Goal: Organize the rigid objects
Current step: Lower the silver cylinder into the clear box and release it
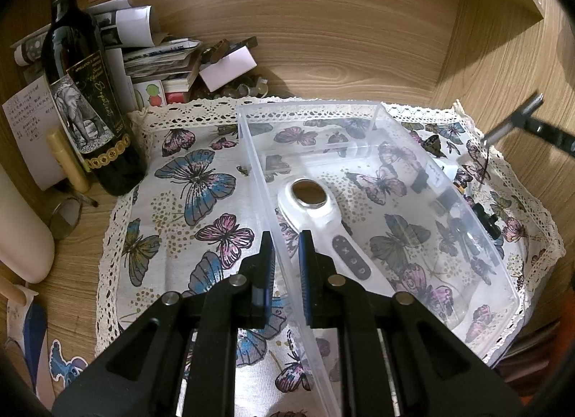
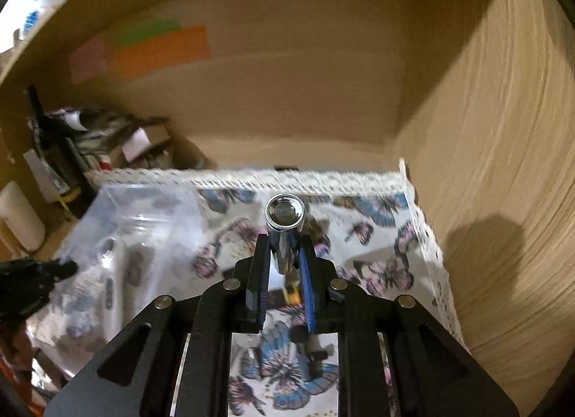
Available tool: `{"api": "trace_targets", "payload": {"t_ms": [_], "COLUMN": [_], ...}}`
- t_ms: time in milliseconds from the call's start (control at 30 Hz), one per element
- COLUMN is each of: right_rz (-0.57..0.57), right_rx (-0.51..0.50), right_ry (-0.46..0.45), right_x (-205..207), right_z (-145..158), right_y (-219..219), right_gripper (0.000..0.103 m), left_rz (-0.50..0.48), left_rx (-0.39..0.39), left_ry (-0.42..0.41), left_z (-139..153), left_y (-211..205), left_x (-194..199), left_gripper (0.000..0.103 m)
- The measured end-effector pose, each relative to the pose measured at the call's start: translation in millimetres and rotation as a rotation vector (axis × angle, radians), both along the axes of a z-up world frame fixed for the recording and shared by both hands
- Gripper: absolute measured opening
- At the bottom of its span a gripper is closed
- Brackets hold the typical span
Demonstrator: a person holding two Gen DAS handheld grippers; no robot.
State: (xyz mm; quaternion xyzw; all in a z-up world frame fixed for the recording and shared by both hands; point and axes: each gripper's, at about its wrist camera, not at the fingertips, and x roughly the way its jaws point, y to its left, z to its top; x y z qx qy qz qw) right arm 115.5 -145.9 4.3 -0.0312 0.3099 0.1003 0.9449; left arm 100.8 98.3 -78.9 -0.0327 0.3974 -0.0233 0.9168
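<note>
partway through, by the look of it. clear plastic bin (image 1: 363, 118) sits on the butterfly cloth (image 1: 194, 179) on the wooden desk (image 1: 323, 54). already inside: a white handheld device with a round opening and a dark button strip (image 1: 323, 215), plus some small dark items along the bin's right wall, too hazy through the plastic to name. a small black piece (image 1: 485, 217) lies on the cloth just outside that wall, and a yellow-and-black bit (image 2: 291, 294) shows on the cloth below the right claw, so a few things are likely left to gather.

left claw (image 1: 286, 266): nearly closed, pinching the bin's near-left wall between its pads, one pad outside, one inside. judged to be steadying the bin.

right claw (image 2: 284, 266): closed tight on a chrome metal cylinder (image 2: 284, 223), held clear above the cloth, to the right of the bin. from the left wrist view the same piece shows at the far right edge, apart from the bin. not yet dropped in.

the cylinder: polished, mirror-bright, short and tube-like, open or recessed round end facing the camera; gripped on its lower shaft with the end protruding past the pads. smooth surface, could slip if the hold loosens. right view is blurred, so finer detail is uncertain.

clutter at the back left (wine bottle (image 1: 82, 93), paper stack (image 1: 158, 54)) looks outside the job.
</note>
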Motion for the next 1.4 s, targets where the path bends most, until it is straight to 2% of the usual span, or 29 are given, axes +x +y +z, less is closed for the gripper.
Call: {"api": "trace_targets", "payload": {"t_ms": [333, 500, 733, 900, 1100, 1400], "right_rz": [0.159, 0.243, 0.316, 0.324, 0.335, 0.356], "right_rx": [0.003, 0.005, -0.039, -0.111, -0.18, -0.223], "right_ry": [-0.136, -0.144, -0.058, 0.023, 0.102, 0.166], "right_x": [-16.0, -15.2, 3.8, 19.0, 24.8, 19.6], "right_z": [44.1, 43.4, 9.4, -23.0, -49.8, -66.0], "right_y": [51.4, 81.4, 122.7, 140.9, 144.8, 141.3], "right_gripper": [0.014, 0.014, 0.014, 0.014, 0.014, 0.014], "left_rz": [0.003, 0.003, 0.001, 0.0, 0.002, 0.002], "left_rx": [0.0, -0.001, 0.001, 0.0, 0.001, 0.0], "left_ry": [0.001, 0.001, 0.001, 0.0, 0.0, 0.001], "left_z": [0.6, 1.0, 1.5, 1.6, 1.5, 1.4], "left_y": [-0.5, -0.8, -0.5, -1.2, -1.7, -2.0], "left_x": [0.3, 0.4, 0.2, 0.6, 0.7, 1.1], "left_gripper": [0.013, 0.013, 0.013, 0.013, 0.013, 0.013]}}
